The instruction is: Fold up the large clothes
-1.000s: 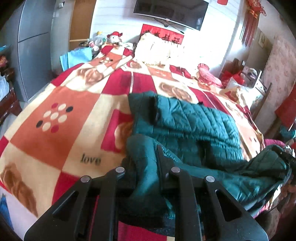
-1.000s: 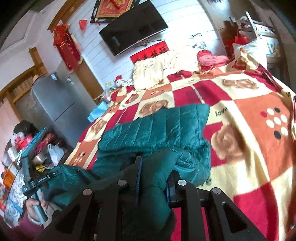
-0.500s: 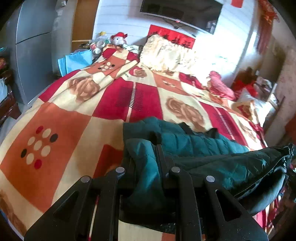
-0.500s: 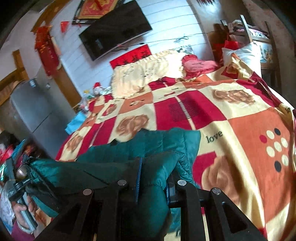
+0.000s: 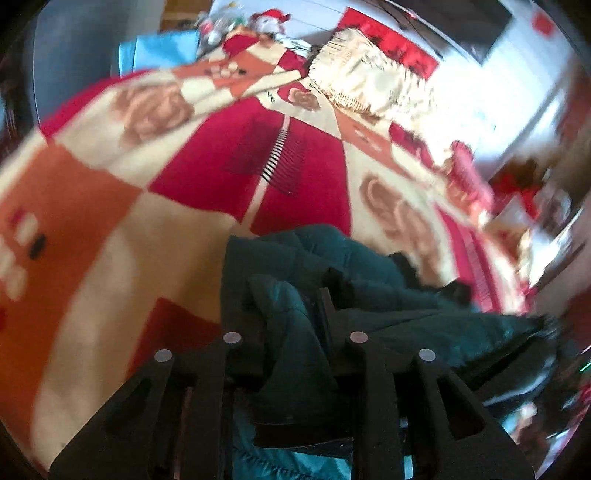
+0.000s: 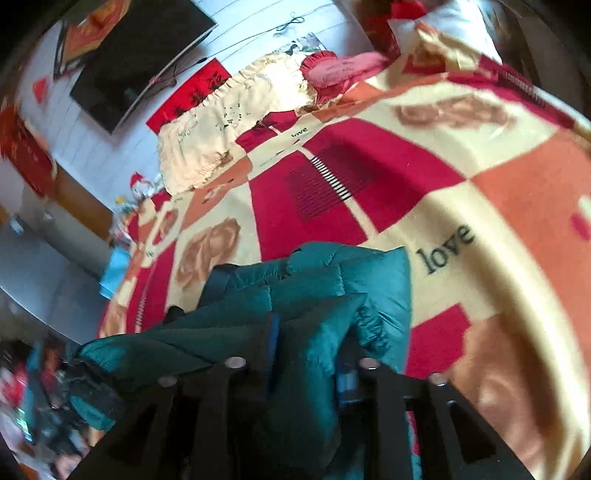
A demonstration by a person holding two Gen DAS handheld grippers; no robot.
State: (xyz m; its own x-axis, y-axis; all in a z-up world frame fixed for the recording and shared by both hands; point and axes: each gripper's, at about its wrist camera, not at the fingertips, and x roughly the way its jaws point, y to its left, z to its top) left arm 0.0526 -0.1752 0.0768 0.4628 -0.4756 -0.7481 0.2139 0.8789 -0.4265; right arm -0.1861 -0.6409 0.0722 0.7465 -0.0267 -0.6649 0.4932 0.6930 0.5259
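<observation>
A dark green quilted jacket [image 5: 369, 266] lies bunched on the bed's checked red, orange and cream blanket [image 5: 110, 206]. My left gripper [image 5: 288, 299] has a thick fold of it between its fingers. Its jaws are opening, and the fabric still fills the gap and touches both pads. In the right wrist view the jacket [image 6: 354, 266] is doubled over on the blanket [image 6: 498, 192] beside the word "love". My right gripper [image 6: 314, 328] also has a puffy fold between its jaws. They are opening too, with cloth still packed between them. Both views are blurred.
A cream frilled pillow [image 5: 369, 85] [image 6: 229, 114] and a pink cushion [image 6: 340, 66] lie at the head of the bed under a wall television [image 6: 136, 62]. A grey cabinet [image 5: 70, 66] stands off the bed's left side, with a plush toy [image 5: 269, 18] near it.
Both grippers have carried the jacket's edge forward toward the pillows and lower, doubling it over the rest of the jacket. Less of the jacket shows ahead. The fingers have parted slightly.
</observation>
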